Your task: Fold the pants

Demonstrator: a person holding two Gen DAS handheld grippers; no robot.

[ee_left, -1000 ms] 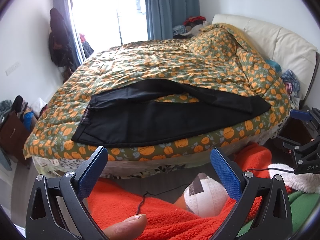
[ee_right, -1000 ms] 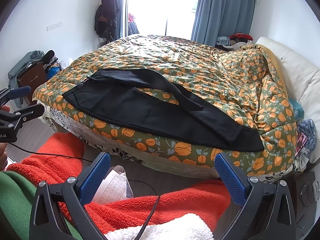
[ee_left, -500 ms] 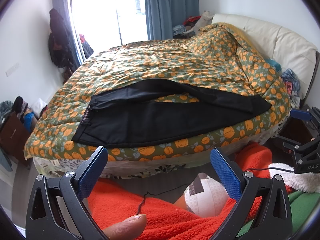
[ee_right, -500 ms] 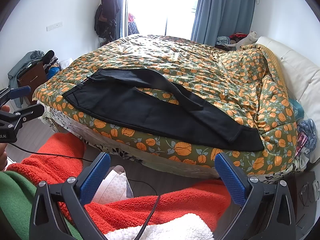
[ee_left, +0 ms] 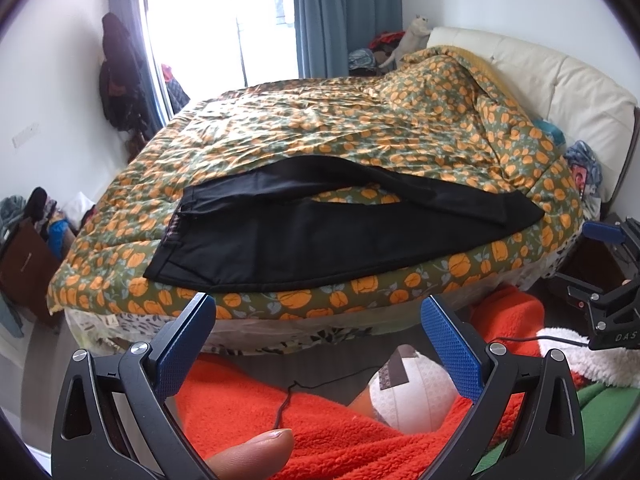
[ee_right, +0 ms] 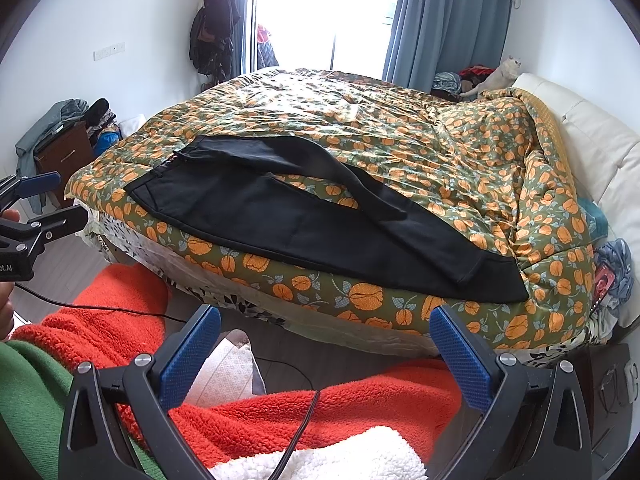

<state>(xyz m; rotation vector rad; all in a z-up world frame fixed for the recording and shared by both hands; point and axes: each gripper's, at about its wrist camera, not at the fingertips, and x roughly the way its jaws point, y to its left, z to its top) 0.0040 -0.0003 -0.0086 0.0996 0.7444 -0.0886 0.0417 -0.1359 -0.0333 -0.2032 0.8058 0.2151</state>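
Note:
Black pants (ee_left: 320, 232) (ee_right: 304, 220) lie spread along the near edge of the bed, waistband to the left, leg ends to the right, with the far leg bowed away from the near one. My left gripper (ee_left: 318, 312) hangs open below the bed's edge, short of the pants, its blue pads (ee_left: 188, 340) wide apart. My right gripper (ee_right: 324, 320) is open too, held low in front of the bed, nothing between its fingers. Each gripper shows at the edge of the other's view.
The bed wears a green quilt with orange flowers (ee_left: 340, 128) (ee_right: 400, 128), bunched high at the cream headboard (ee_left: 560, 76) on the right. A white cat (ee_right: 496, 76) stands at the far corner. Red fleece legs (ee_left: 260, 400) and a cable fill the foreground. A brown cabinet (ee_right: 60, 152) stands left.
A white cat has climbed up at the far corner by the headboard. Both grippers and the pants stay as they were.

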